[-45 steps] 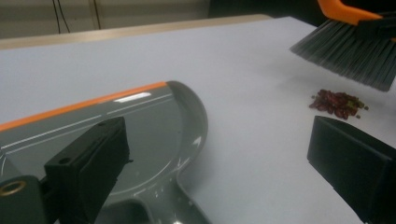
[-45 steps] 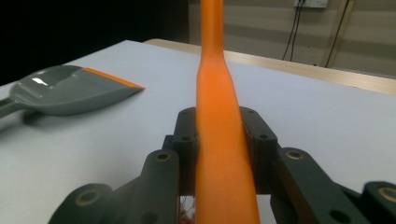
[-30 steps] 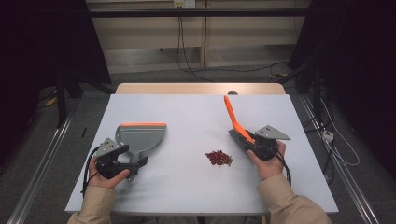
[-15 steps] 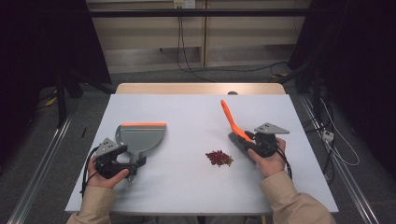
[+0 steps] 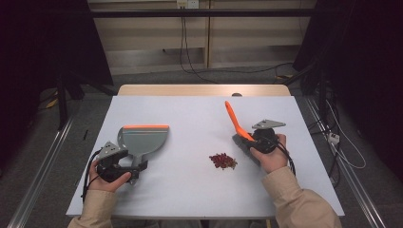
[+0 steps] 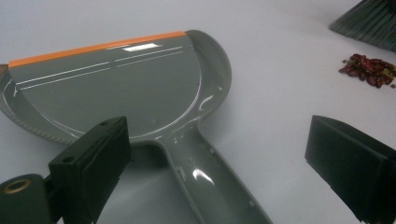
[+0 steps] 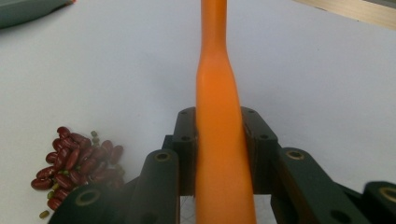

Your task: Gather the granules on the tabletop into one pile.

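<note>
Beans (image 5: 223,161), a small red pile on the white table (image 5: 190,190), serve as the landmark. Right gripper (image 7: 223,154) sits just right of the beans, jaws clamped on the orange brush handle (image 7: 217,116); after a brief opening they have closed again, handle between them. Grey bristles (image 5: 243,145) reach the table beside the pile, probably touching it. Dustpan (image 5: 141,139) lies well left of the beans. Left gripper (image 6: 219,172) has its jaws apart, straddling the dustpan's handle (image 6: 205,182) without pressing.
</note>
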`<action>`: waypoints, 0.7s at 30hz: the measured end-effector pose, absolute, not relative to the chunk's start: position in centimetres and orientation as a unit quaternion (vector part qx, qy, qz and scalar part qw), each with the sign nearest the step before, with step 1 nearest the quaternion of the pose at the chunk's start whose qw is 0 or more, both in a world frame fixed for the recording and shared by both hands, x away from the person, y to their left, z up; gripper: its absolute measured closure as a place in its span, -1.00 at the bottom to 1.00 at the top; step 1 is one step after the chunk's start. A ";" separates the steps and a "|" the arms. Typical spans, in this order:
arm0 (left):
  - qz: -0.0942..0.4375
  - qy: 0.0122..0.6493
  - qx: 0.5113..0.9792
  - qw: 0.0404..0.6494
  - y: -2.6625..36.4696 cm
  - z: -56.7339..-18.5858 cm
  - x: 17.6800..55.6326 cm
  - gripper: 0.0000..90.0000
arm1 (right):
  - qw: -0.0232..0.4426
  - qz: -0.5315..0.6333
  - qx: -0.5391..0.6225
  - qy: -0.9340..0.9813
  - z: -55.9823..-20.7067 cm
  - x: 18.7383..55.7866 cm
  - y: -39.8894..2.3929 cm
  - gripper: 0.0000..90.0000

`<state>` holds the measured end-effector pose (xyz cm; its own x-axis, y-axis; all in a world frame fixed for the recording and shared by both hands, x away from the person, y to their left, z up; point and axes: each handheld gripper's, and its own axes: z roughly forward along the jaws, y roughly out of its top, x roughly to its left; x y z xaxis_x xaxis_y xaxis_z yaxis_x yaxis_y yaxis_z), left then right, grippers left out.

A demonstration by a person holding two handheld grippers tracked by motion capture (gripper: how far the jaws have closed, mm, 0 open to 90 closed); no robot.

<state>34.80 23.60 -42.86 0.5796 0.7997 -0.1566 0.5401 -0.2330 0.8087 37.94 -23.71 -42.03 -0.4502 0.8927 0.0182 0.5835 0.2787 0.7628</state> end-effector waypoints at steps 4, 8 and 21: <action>0.154 0.446 0.774 0.422 23.7 -43.0 34.7 -0.84 | 0.215 0.353 0.476 0.776 -41.9 37.8 -23.6 0.58; 0.155 0.455 0.776 0.408 23.7 -43.1 34.4 -0.82 | 0.218 0.358 0.484 0.769 -42.0 37.7 -23.9 0.58; 0.155 0.485 0.782 0.360 23.3 -43.6 34.8 -0.68 | 0.222 0.382 0.485 0.755 -41.9 37.4 -24.0 0.58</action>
